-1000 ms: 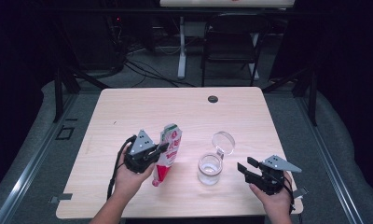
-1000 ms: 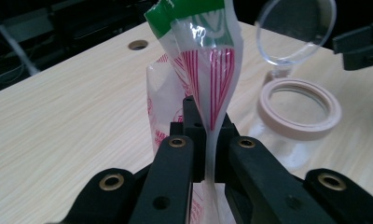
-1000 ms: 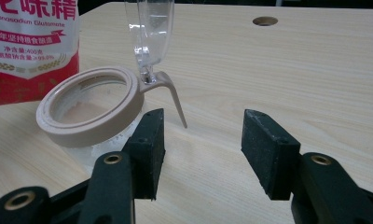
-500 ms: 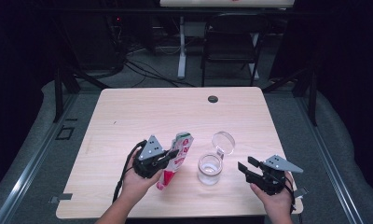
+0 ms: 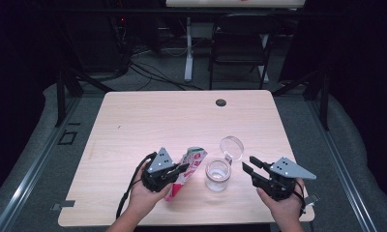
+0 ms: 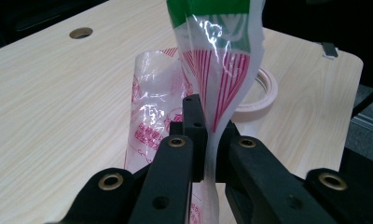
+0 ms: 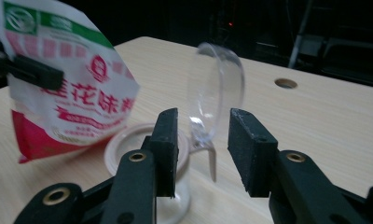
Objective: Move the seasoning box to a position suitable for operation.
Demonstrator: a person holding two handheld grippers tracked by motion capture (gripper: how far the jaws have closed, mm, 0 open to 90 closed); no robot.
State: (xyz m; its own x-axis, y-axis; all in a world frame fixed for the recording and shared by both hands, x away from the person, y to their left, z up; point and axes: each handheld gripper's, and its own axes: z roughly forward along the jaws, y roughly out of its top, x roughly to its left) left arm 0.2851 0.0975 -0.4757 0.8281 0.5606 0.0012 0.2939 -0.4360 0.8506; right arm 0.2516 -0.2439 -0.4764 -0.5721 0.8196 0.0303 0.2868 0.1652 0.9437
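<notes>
Tongs in the person's left hand, the left gripper (image 5: 178, 170), are clamped tight on a red, white and green plastic bag (image 5: 186, 171), pinching its thin side between the 2 black jaws; in the left gripper view the bag (image 6: 217, 70) rises straight up out of the closed jaws, with its green band at the top and red stripes below. In the high view the bag stands tilted above the near part of the wooden table (image 5: 148, 121), with its open top leaning toward a clear glass jar (image 5: 217, 175) just beside it on the right. The jar stands upright on the table, and its hinged round lid (image 5: 231, 147) is swung open and stands up behind the mouth. In the right gripper view the bag (image 7: 70, 88) hangs over the jar's rim (image 7: 128, 140) at the left, held by the other gripper's dark jaws. The right gripper (image 5: 252, 166) hovers to the right of the jar, apart from it. Its jaws have just been closing and now stand about half open, with nothing pressed between them; the open lid (image 7: 217, 98) shows beyond the gap.
</notes>
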